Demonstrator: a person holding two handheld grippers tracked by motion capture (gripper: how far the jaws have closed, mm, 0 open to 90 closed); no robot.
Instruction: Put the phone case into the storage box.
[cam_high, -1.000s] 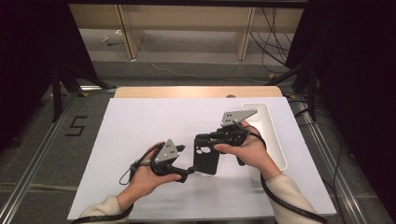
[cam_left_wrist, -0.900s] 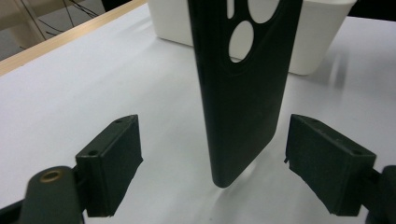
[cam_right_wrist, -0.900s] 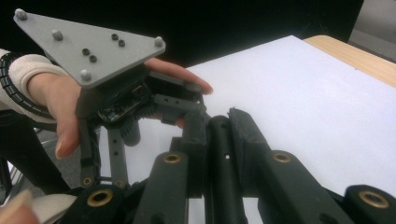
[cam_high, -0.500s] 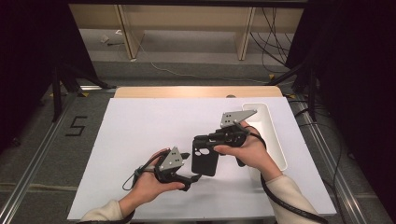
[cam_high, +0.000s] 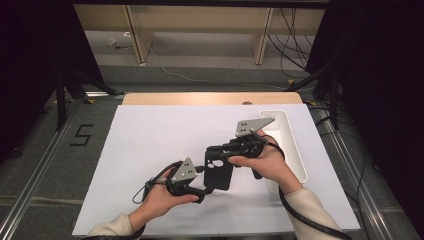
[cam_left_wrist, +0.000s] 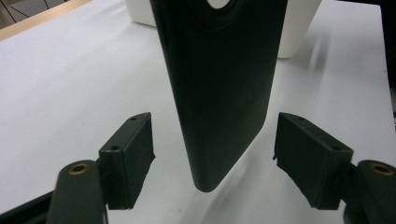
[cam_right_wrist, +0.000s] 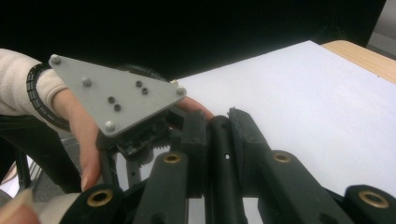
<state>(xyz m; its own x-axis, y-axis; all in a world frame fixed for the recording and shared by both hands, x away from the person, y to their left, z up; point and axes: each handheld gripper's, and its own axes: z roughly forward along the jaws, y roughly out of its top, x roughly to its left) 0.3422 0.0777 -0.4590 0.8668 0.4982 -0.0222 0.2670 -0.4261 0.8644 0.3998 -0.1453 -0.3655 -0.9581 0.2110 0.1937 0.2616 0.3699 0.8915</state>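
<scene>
A black phone case (cam_high: 219, 172) with a camera cut-out hangs just above the white table top. My right gripper (cam_high: 212, 152) is shut on its far end; in the right gripper view the case's thin edge (cam_right_wrist: 219, 140) is pinched between the jaws. My left gripper (cam_high: 200, 190) sits at the case's near end. In the left gripper view the case (cam_left_wrist: 219, 84) hangs between the two pads (cam_left_wrist: 130, 154), with a gap on each side. Those jaws have just been closing, and they touch nothing.
A long white tray (cam_high: 292, 150) lies along the table's right side, just behind my right hand. The white sheet (cam_high: 150, 135) covers the table, with a wooden strip (cam_high: 210, 98) at its far edge. A cable trails from each gripper.
My left hand has slid right toward the phone case, and its jaws now stand on either side of the case's near end. The right hand has kept still.
</scene>
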